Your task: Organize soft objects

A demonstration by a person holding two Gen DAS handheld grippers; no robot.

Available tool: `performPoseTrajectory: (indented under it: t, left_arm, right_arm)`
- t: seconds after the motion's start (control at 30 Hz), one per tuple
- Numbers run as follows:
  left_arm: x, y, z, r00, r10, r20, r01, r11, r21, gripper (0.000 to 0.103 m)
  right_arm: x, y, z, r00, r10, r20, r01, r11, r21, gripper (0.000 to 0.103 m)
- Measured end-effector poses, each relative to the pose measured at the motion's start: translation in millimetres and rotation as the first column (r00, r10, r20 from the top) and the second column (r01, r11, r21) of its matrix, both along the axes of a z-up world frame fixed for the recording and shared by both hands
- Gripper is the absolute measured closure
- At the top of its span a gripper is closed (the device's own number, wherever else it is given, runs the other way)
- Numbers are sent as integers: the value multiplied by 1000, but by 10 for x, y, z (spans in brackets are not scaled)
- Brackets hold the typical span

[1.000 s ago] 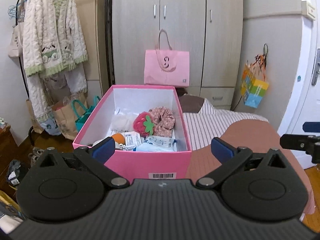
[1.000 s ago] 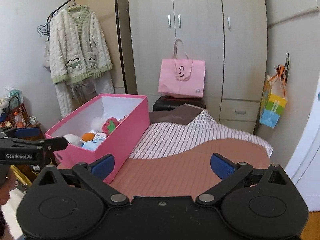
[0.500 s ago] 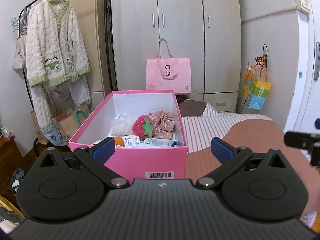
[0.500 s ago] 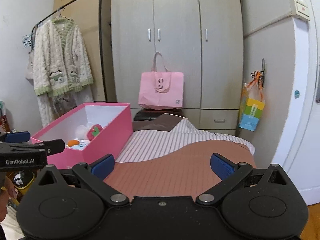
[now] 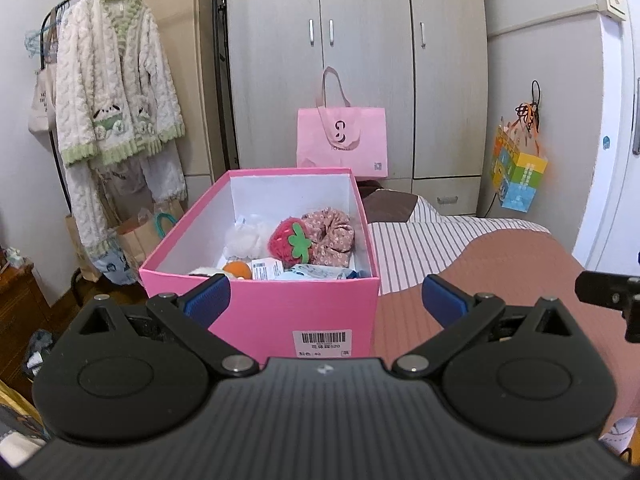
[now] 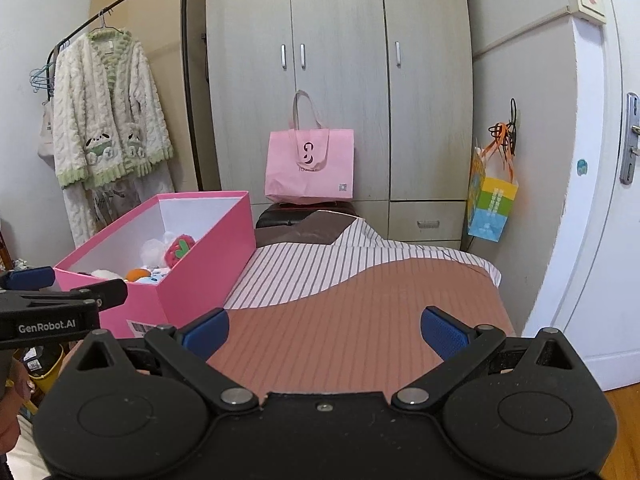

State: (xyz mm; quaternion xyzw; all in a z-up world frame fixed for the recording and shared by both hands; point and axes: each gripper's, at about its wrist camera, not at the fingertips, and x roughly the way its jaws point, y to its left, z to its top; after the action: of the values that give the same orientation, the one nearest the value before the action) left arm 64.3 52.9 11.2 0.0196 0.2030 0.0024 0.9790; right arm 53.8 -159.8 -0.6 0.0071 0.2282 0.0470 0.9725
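Pink box (image 5: 260, 312) sits on the bed's left side, long axis running toward the wardrobe (image 5: 360, 60), holding a strawberry plush (image 5: 289, 240) and floral scrunchie (image 5: 332, 232). Left gripper (image 5: 325, 298) and right gripper (image 6: 323, 330) both spread wide, empty. Bedspread (image 6: 360, 320) bare to the right; pink tote (image 6: 310, 166) beyond.

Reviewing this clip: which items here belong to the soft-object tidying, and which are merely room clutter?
Job:
open pink cardboard box
red strawberry plush
floral fabric scrunchie
white fluffy plush
left gripper, open
right gripper, open

Background:
pink tote bag
cream knitted cardigan
colourful gift bag
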Motion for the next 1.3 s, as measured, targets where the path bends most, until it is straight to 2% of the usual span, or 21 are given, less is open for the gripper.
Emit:
performPoseTrajectory:
  t: [0.2, 0.67, 0.9, 1.3]
  left_arm:
    - [-80, -48, -16, 1000, -5, 27, 3, 999, 42, 0]
    - [-203, -54, -50, 998, -30, 51, 29, 999, 22, 0]
    - [-237, -85, -50, 998, -25, 60, 22, 998, 54, 0]
    - [-226, -70, -58, 998, -36, 46, 35, 999, 36, 0]
  right_arm:
    - [-20, 19, -10, 1000, -17, -1, 17, 1000, -18, 0]
    - [-157, 107, -26, 997, -65, 45, 68, 995, -77, 0]
    - [-160, 107, -33, 997, -72, 40, 75, 995, -72, 0]
    - [-145, 105, -53, 996, -83, 24, 85, 994, -73, 0]
